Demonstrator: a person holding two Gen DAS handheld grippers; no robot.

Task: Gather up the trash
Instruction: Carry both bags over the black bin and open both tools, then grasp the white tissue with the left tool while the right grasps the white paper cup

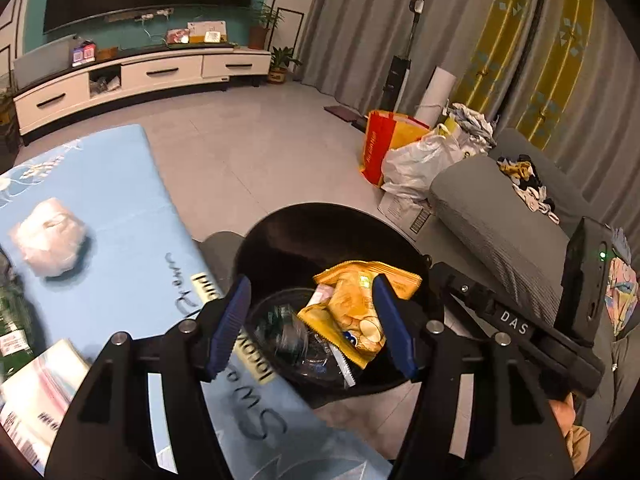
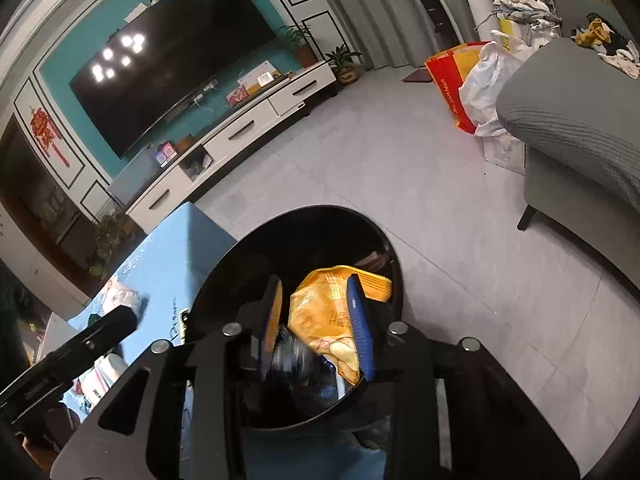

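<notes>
Snack bag: orange wrapper (image 1: 360,312) lies in the black bin (image 1: 280,232), on clear plastic trash.
Left gripper (image 1: 314,322): fingers spread above the bin, pinching nothing.
Right gripper (image 2: 316,328): fingers parted, wrapper loose between them.
Surface: blue table (image 1: 120,184) touches the bin; crumpled tissue (image 1: 50,238) on it.
Room: bare grey floor (image 2: 400,168) beyond, grey sofa (image 2: 568,120) to the right.

The black bin (image 1: 280,236) stands on the floor just right of the blue-covered counter (image 1: 120,184), its mouth open from above. An orange snack bag (image 1: 352,304) and clear plastic already lie inside, filling the lower part. Both hand-held grippers crowd that opening: the left hand-held gripper (image 1: 312,324) and the right hand-held gripper (image 2: 316,324), jaws parted, side by side. Right of the bin the grey sofa (image 1: 500,216) blocks the way. The tiled floor (image 1: 260,140) beyond is bare as far as the bags (image 1: 404,152) at the curtain.
</notes>
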